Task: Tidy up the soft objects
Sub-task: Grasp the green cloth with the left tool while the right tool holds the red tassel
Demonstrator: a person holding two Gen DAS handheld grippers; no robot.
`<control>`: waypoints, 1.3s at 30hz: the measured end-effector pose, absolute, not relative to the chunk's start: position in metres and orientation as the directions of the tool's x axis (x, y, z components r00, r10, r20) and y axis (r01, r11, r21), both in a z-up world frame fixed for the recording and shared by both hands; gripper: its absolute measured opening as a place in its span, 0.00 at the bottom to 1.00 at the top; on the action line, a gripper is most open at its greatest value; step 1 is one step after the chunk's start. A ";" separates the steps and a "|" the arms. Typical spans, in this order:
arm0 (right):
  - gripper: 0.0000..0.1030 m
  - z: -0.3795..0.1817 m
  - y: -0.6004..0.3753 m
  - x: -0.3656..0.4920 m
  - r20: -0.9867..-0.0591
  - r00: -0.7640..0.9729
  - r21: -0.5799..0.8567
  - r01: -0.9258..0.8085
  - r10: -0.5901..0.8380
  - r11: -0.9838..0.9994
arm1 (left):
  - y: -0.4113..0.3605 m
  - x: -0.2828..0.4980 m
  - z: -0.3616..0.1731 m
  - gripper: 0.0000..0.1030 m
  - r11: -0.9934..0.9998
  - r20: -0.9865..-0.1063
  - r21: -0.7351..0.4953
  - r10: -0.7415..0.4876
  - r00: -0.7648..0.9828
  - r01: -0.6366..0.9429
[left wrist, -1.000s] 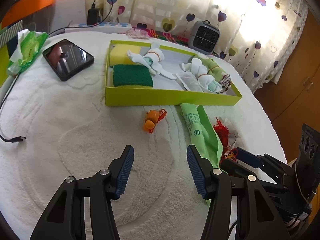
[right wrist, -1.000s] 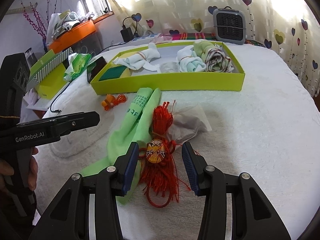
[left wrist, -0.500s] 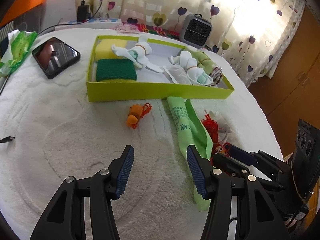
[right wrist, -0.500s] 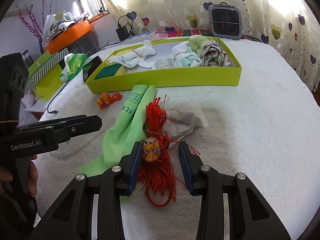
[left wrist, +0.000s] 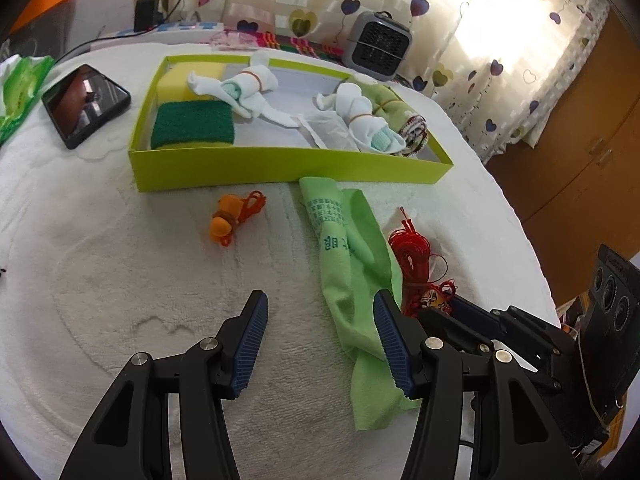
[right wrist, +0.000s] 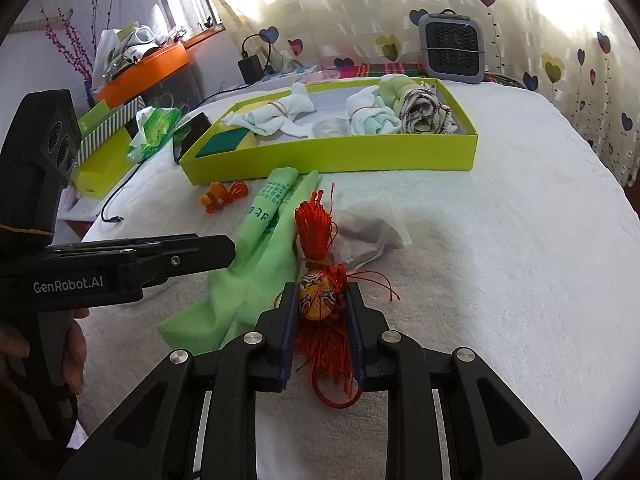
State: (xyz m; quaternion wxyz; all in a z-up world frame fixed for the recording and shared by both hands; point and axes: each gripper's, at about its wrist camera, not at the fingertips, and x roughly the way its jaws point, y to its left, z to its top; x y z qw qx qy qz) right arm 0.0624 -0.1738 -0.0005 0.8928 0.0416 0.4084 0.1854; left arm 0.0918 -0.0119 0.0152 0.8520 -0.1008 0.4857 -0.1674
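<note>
A red tassel charm (right wrist: 316, 224) with a painted bead lies on the white towel beside a long green cloth (right wrist: 264, 248). My right gripper (right wrist: 320, 292) is closing around the bead, and both pads touch the charm's sides. In the left wrist view the same charm (left wrist: 412, 252) shows at the right gripper's tips (left wrist: 452, 308). My left gripper (left wrist: 320, 300) hovers open over the towel, its right finger above the green cloth (left wrist: 340, 248), with nothing between the fingers. A small orange charm (left wrist: 226, 220) lies loose in front of the lime box (left wrist: 280, 168), which holds rolled socks, cloths and sponges.
A pale sachet (right wrist: 368, 232) lies just behind the tassel. A phone (left wrist: 86, 100) and a green tissue pack (left wrist: 20, 88) lie left of the box, and a grey fan heater (left wrist: 378, 46) stands behind it. A cable (right wrist: 112, 208) trails off the left edge.
The right gripper's jaws have narrowed from well apart to touching the tassel charm's bead. The left gripper drifted slightly rightward over the green cloth and stayed open.
</note>
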 end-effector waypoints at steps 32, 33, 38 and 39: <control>0.23 0.003 -0.208 0.044 -0.673 0.638 0.282 -0.245 0.374 0.927 | -0.057 0.087 0.010 0.53 0.965 -0.835 -0.066 -0.192 0.515 0.254; 0.23 0.003 -0.208 0.044 -0.674 0.637 0.284 -0.245 0.374 0.927 | -0.057 0.087 0.010 0.53 0.965 -0.835 -0.062 -0.189 0.516 0.253; 0.23 0.003 -0.208 0.044 -0.676 0.633 0.284 -0.247 0.376 0.926 | -0.053 0.086 0.012 0.41 0.969 -0.834 -0.054 -0.176 0.522 0.240; 0.23 0.002 -0.208 0.045 -0.677 0.633 0.284 -0.247 0.376 0.926 | -0.050 0.086 0.012 0.38 0.971 -0.834 -0.058 -0.176 0.523 0.234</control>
